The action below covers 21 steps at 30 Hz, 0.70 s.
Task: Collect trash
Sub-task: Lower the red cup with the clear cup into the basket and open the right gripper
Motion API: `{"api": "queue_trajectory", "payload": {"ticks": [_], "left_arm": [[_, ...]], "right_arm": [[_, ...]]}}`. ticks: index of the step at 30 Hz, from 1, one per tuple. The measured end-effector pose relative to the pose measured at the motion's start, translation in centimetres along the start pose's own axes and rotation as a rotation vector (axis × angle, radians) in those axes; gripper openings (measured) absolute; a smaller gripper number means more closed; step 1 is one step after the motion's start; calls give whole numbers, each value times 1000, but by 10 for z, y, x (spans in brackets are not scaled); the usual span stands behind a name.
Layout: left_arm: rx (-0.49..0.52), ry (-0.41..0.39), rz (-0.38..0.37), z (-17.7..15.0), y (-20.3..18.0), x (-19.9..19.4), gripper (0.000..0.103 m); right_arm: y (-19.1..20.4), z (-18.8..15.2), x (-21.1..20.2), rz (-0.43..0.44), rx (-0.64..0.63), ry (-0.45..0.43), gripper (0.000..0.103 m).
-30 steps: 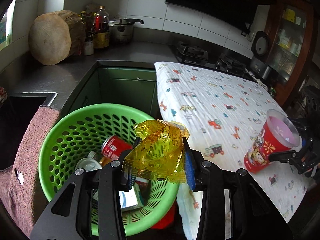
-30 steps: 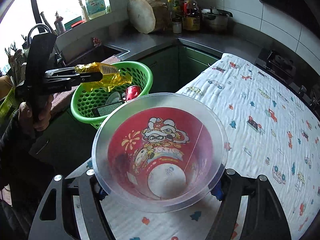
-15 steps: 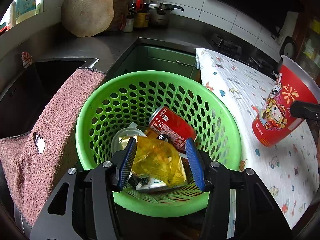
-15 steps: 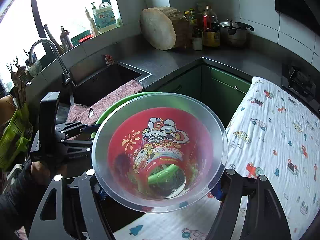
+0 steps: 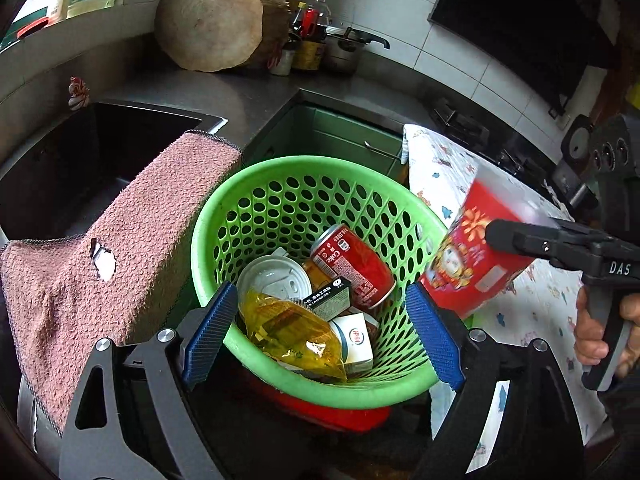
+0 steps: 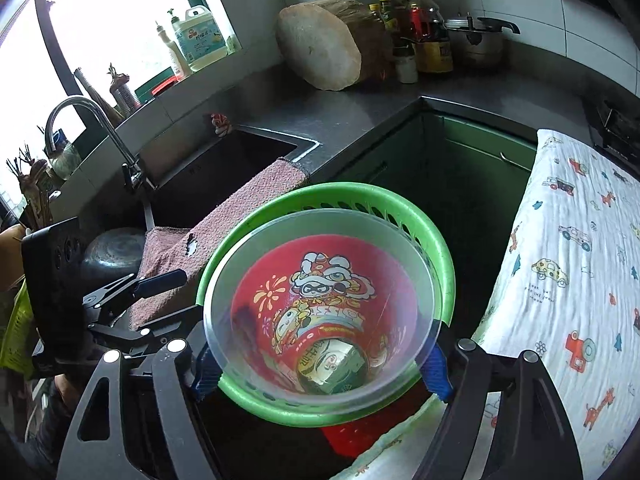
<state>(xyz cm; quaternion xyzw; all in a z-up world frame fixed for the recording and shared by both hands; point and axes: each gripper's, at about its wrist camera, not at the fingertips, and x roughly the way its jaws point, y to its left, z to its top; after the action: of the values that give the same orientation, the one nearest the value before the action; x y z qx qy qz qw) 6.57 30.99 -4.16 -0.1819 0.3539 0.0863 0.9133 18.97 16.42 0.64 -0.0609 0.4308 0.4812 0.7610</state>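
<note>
Left tongs (image 5: 320,332) opening, empty, above yellow wrapper (image 5: 292,330) lying in green basket (image 5: 404,210). Right tongs (image 6: 320,364) opening, pads still against red cup (image 6: 320,312), frame centre over basket.

Place: a home kitchen.
Worktop: a dark L-shaped counter (image 6: 360,120) ran under white wall tiles (image 6: 592,20).
Sink: a sunken basin (image 6: 224,160) with a curved tap (image 6: 92,128) sat below a window.
Cooking things: a thick round chopping block (image 6: 320,46), sauce bottles (image 6: 424,28) and a lidded pot (image 6: 476,42) stood in the corner.
Cupboards: green doors (image 5: 344,140) sat under the counter.
Cleaning: a detergent jug (image 6: 198,38) stood on the sill.
</note>
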Motion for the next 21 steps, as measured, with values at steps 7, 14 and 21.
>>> {"api": "queue_trajectory", "payload": {"ticks": [7, 14, 21], "left_arm": [[-7, -20, -14, 2, -7, -8, 94], [-7, -33, -15, 3, -12, -14, 96], [16, -44, 6, 1, -20, -23, 98]], "right_arm": [[1, -8, -1, -2, -9, 7, 82], [1, -9, -14, 1, -23, -16, 88], [0, -15, -31, -10, -25, -37, 89]]}}
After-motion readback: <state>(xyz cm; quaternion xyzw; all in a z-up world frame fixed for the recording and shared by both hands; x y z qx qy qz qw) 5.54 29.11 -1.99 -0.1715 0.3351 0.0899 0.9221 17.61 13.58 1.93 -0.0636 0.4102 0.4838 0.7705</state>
